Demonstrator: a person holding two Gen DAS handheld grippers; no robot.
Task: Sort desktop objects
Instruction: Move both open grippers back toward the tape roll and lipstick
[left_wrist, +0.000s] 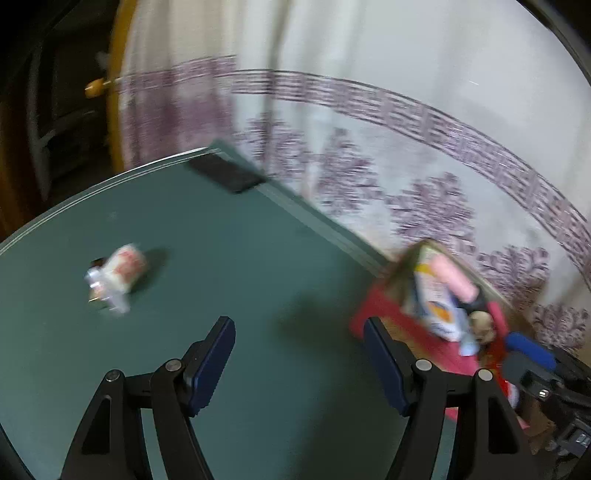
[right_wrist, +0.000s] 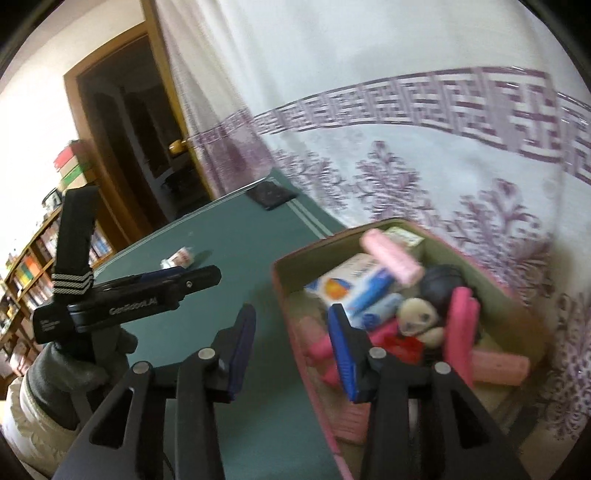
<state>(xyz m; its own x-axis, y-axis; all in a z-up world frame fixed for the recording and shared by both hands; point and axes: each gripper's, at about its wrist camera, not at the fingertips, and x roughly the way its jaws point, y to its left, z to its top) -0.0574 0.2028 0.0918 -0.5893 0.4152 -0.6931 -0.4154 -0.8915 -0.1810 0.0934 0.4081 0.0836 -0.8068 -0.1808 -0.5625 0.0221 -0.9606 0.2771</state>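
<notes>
On green tabletop (left_wrist: 229, 266) small white-red packet (left_wrist: 116, 275) lies alone, well apart from full box (right_wrist: 513, 295). Left claw (left_wrist: 299, 365) wide, empty; right claw (right_wrist: 291, 347) partly open, empty. Advice: centre packet between pads, close gently.

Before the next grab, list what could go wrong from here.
1. The small red-and-white packet lies alone on the green table, and the left view is blurred; the open left gripper may knock it aside rather than straddle it.
2. The box is already piled high; the pink roller on top could roll out when more is added.
3. The right gripper hangs over the box's near wall and could catch it.
</notes>
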